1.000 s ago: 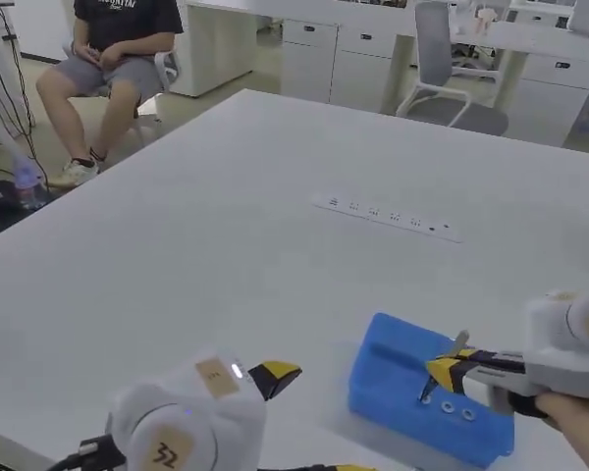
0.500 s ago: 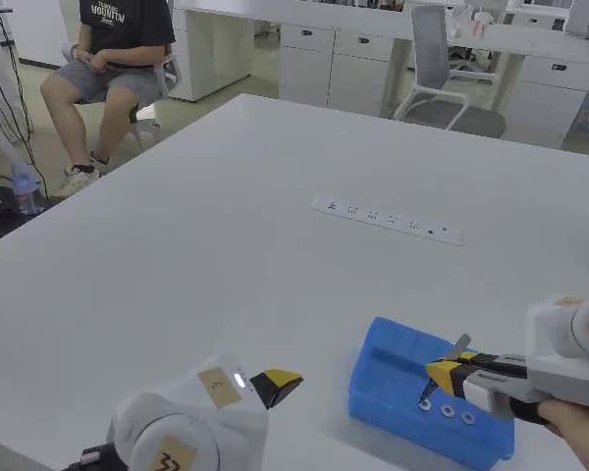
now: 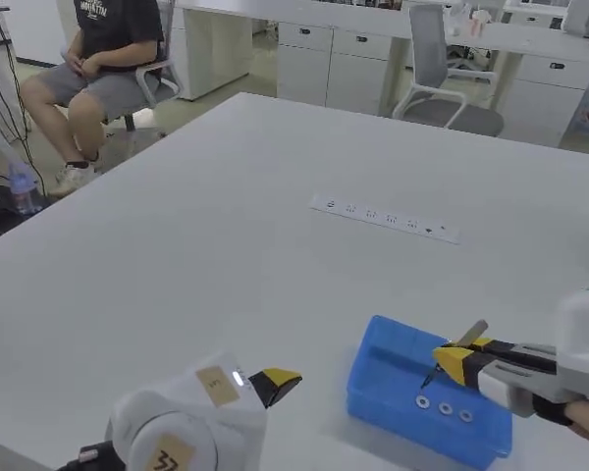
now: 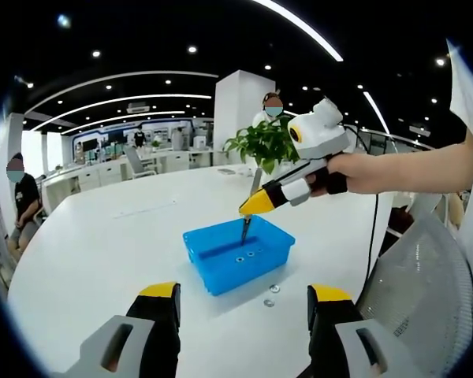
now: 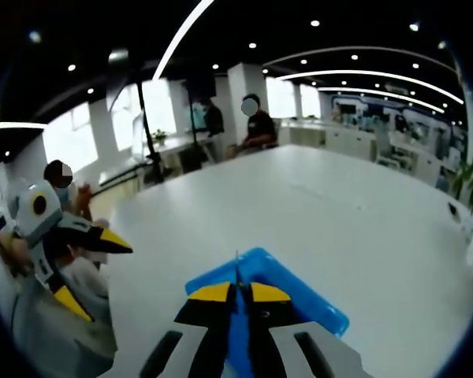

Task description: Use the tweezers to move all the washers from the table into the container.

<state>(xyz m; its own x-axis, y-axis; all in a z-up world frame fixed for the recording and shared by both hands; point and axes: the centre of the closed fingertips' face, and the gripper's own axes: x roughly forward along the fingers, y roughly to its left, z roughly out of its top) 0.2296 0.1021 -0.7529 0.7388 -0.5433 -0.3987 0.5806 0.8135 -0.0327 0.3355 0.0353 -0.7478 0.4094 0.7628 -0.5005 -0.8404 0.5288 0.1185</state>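
A blue container (image 3: 373, 388) sits near the table's front right, with three washers (image 3: 445, 407) in a row on its floor. My right gripper (image 3: 454, 365) is shut on the tweezers (image 3: 468, 336), whose tip hangs just above the container's left part. In the left gripper view the container (image 4: 213, 264) lies ahead, and two washers (image 4: 272, 295) rest on the table just in front of it. My left gripper (image 4: 244, 303) is open and holds nothing, low at the front left (image 3: 275, 381). The right gripper view shows the tweezers (image 5: 236, 279) clamped between the jaws over the container (image 5: 315, 311).
A white power strip (image 3: 385, 218) lies across the middle of the table (image 3: 226, 245). A person sits on a chair (image 3: 108, 59) beyond the far left edge. An office chair (image 3: 442, 78) and desks stand behind the table.
The tweezers' tip has risen off the container floor and shifted slightly right. A third washer now lies where the tip was. The left gripper has barely moved.
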